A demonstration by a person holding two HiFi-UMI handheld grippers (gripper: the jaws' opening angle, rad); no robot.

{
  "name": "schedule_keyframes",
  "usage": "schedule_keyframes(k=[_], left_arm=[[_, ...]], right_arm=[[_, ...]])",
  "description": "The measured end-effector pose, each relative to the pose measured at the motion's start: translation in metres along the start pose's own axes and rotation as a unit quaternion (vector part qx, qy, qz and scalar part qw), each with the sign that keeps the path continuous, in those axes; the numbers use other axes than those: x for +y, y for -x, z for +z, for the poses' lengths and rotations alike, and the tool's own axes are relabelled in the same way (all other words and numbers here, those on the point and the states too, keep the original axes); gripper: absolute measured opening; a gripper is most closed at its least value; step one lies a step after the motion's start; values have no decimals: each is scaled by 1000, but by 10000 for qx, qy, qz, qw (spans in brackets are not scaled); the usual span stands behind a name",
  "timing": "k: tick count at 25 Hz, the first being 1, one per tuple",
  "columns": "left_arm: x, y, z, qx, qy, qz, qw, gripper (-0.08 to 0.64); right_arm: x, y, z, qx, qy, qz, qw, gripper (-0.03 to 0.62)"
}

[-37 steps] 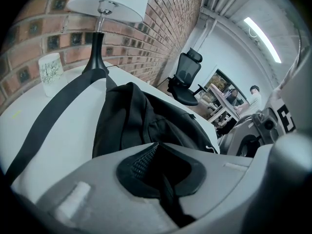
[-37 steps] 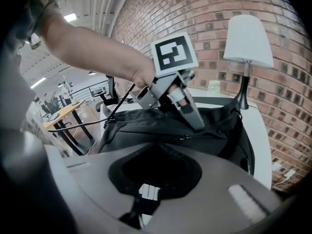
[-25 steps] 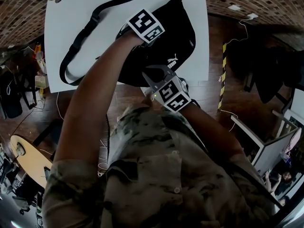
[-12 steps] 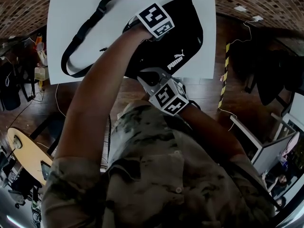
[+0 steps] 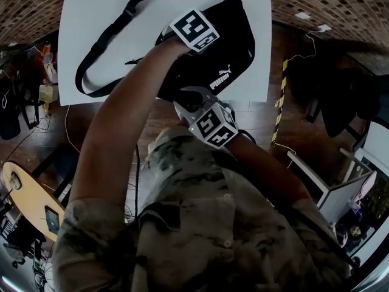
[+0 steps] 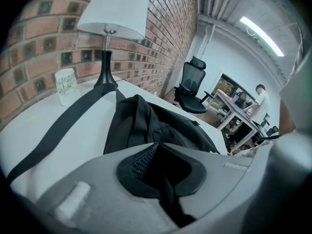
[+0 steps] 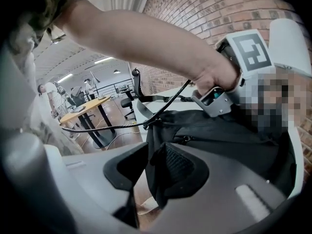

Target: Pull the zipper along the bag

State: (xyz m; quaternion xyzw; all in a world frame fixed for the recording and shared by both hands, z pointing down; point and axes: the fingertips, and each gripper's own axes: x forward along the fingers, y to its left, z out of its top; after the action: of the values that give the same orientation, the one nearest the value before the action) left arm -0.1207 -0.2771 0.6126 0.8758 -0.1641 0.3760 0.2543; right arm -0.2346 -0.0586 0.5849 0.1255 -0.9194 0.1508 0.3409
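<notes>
A black bag [image 5: 228, 47] lies on the white table [image 5: 85, 17], its strap [image 5: 100, 56] looping to the left. My left gripper [image 5: 181, 42] rests on the bag's top, shut on a fold of its black fabric [image 6: 146, 126]. At the bag's near edge, my right gripper [image 5: 187, 97] has its jaws opening. In the right gripper view a flap of the bag [image 7: 229, 140] hangs between them [image 7: 148, 172], lying against the right pad, with a gap on the left. A small metal zipper pull [image 7: 185, 139] shows just beyond the jaws.
A lamp [image 6: 109, 33] and a patterned cup [image 6: 66, 86] stand at the table's far end by the brick wall. A dark cable [image 7: 122, 126] runs over the bag's corner. Beyond the table's edge are wooden floor, an office chair [image 6: 192, 84] and desks with people.
The right gripper has drifted a little to the left at the bag's near edge. The left gripper stays on the bag's top.
</notes>
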Motion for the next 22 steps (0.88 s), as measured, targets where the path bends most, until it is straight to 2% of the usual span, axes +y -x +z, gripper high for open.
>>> schedule_keyframes(k=[4, 6, 9, 13, 15, 17, 19, 22], left_arm=[[6, 32, 16, -661, -19, 660, 9956, 2], [3, 58, 24, -1108, 58, 975, 9890, 2], [-14, 104, 29, -1736, 217, 1393, 9747, 2], [-62, 156, 19, -2387, 599, 1901, 9504, 2], [-97, 180, 13, -2625, 744, 2303, 9341, 2], [-144, 196, 6, -2860, 938, 2646, 9162, 2], [-199, 202, -2, -3009, 1111, 2892, 9019, 2], [-284, 195, -15, -3257, 1516, 3088, 8807, 2]], right_arm=[[1, 18, -10, 75, 127, -13, 9999, 146], [2, 33, -20, 165, 280, 18, 9995, 146], [-4, 63, -40, 190, 513, 53, 9985, 140], [-14, 126, -63, -68, 666, 62, 9977, 133], [-21, 163, -72, -291, 797, 39, 9964, 126], [-25, 205, -84, -532, 830, 13, 9951, 123], [-26, 245, -98, -733, 826, 0, 9939, 117], [-25, 290, -120, -850, 944, 76, 9919, 112]])
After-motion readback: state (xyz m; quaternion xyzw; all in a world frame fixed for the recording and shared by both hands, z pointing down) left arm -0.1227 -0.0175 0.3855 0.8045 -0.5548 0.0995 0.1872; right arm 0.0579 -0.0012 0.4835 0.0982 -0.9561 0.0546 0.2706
